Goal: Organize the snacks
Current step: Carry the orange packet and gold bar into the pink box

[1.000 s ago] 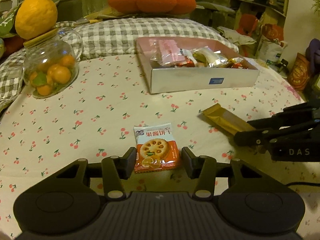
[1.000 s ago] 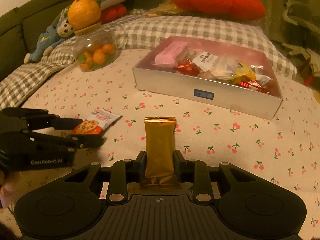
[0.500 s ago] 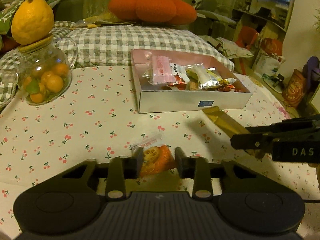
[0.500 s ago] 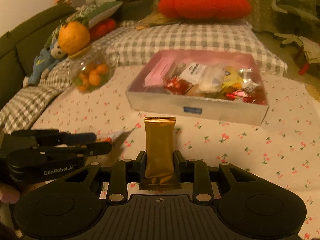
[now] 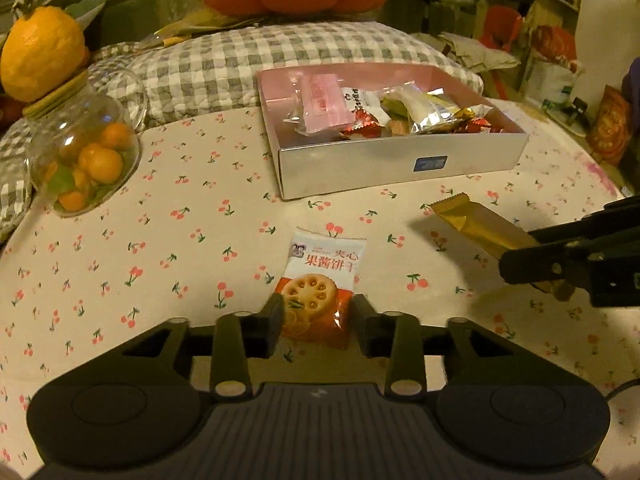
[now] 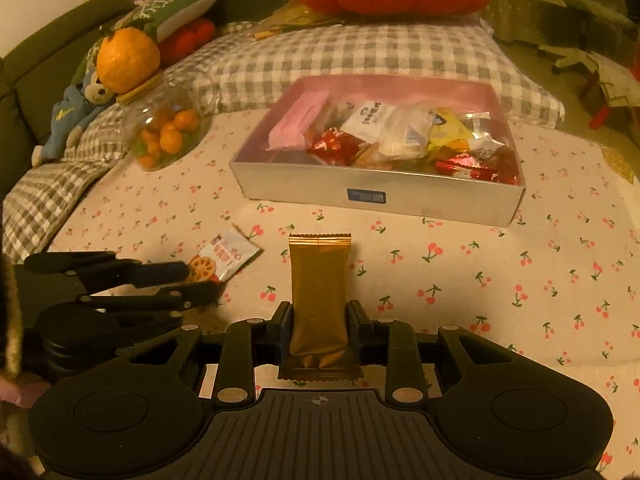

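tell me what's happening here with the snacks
A person is sorting snacks into a box on a cherry-print cloth, with a claw in each hand. The right claw is shut on a gold bar, held above the cloth and pointing toward the box. The left claw is opening around a biscuit packet that lies on the cloth. The box already holds several wrapped snacks.
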### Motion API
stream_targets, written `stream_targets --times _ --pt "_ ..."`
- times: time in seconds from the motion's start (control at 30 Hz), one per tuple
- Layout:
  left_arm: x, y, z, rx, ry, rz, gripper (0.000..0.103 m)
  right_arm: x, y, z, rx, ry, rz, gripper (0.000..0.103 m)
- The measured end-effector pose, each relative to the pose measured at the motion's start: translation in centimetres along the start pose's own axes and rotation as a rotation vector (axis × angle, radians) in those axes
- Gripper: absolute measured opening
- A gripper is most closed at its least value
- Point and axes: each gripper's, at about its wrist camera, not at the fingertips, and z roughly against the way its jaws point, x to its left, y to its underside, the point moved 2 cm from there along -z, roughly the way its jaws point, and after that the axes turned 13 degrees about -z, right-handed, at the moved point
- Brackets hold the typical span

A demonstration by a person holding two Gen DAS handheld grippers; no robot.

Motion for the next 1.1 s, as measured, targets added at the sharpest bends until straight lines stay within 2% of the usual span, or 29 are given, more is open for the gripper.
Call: stream_targets --times 0.07,0.17,0.23,0.33,0.37,0.4,0.73,1.1 --pt "0.2 -0.1 -0.6 0.023 0.016 -0.009 0.061 0.0 0.1 -0.2 0.007 0.006 0.005 0.028" --pt "0.8 -0.2 -1.2 0.019 0.033 0.007 0.067 0.0 0.3 -0.5 0.019 0.013 0.005 0.028" --pt "1.2 -0.4 -1.4 0.013 0.039 0.009 0.063 -0.1 0.4 -0.7 0.024 0.017 0.004 0.028" --pt "1.4 -0.5 -1.4 0.002 0.043 0.002 0.048 -0.1 0.3 -0.7 0.025 0.017 0.002 0.028" --pt "1.3 -0.6 -1.3 0.0 0.049 -0.009 0.04 -0.1 0.2 -0.6 0.025 0.016 0.0 0.028" --pt "1.2 -0.6 -1.2 0.002 0.052 -0.019 0.038 -0.2 0.2 -0.6 0.024 0.014 -0.001 0.028" --pt "0.9 -1.0 -0.7 0.016 0.096 0.021 0.036 -0.3 -0.9 0.2 -0.008 -0.004 -0.031 0.028" --pt "0.2 -3.9 2.0 -0.089 0.151 0.058 0.036 -1.7 -4.0 1.7 -0.08 -0.019 -0.095 0.028"
